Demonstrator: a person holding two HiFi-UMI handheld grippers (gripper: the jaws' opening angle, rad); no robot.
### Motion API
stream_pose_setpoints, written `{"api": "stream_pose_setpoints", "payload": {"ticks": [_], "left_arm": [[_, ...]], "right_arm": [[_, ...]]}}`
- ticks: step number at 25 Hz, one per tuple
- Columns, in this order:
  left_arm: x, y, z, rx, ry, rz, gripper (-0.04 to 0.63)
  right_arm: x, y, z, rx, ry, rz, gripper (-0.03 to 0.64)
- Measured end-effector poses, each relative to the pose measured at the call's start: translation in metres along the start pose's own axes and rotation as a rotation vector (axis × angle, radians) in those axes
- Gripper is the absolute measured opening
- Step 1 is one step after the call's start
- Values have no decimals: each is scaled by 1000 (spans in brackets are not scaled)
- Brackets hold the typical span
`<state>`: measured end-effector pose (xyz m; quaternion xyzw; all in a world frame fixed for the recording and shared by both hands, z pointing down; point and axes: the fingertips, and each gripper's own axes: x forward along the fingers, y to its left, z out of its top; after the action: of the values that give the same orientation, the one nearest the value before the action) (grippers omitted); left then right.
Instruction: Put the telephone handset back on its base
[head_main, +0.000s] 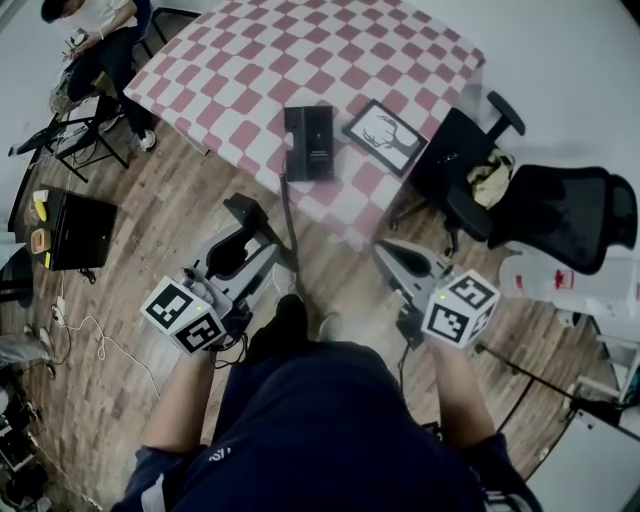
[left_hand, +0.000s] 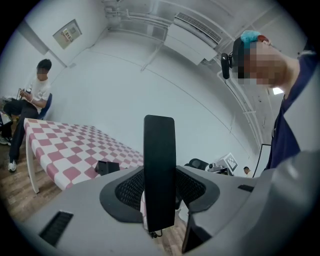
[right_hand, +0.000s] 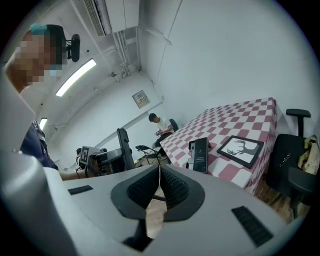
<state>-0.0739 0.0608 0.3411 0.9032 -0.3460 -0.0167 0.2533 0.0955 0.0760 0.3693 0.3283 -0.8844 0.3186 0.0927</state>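
Observation:
The black telephone base (head_main: 308, 143) lies on the red-and-white checkered table (head_main: 250, 60), near its front edge; it also shows in the left gripper view as the base (left_hand: 107, 166) and in the right gripper view as the base (right_hand: 201, 155). A dark cord (head_main: 289, 215) runs from it down toward me. My left gripper (head_main: 262, 248), below the table edge, is shut on the black handset (left_hand: 159, 170), which stands upright between its jaws. My right gripper (head_main: 392, 254) is shut and empty, its jaws meeting (right_hand: 159, 174), apart from the phone.
A framed deer picture (head_main: 385, 135) lies right of the base. Black office chairs (head_main: 520, 205) stand at the table's right corner. A person (head_main: 100, 35) sits at the far left beside folding chairs. Boxes and cables (head_main: 75, 230) lie on the wooden floor on the left.

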Motion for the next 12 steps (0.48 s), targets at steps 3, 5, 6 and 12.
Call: {"api": "stream_pose_setpoints", "payload": {"ticks": [3,5,6,12], "left_arm": [[13,21,7,-10,13,-18,216],[21,33,11,-6,27,-33,216],[25,38,13,-3,34,-41,216],[39,72,28,-3,68,-87,216]], "right_arm": [[20,-8,12,4,6,-13,18],[33,-12,19,4,11,-24,18],[40,-14,23,4,13,-30,18],[75,-21,43,12,19,-69,18]]}}
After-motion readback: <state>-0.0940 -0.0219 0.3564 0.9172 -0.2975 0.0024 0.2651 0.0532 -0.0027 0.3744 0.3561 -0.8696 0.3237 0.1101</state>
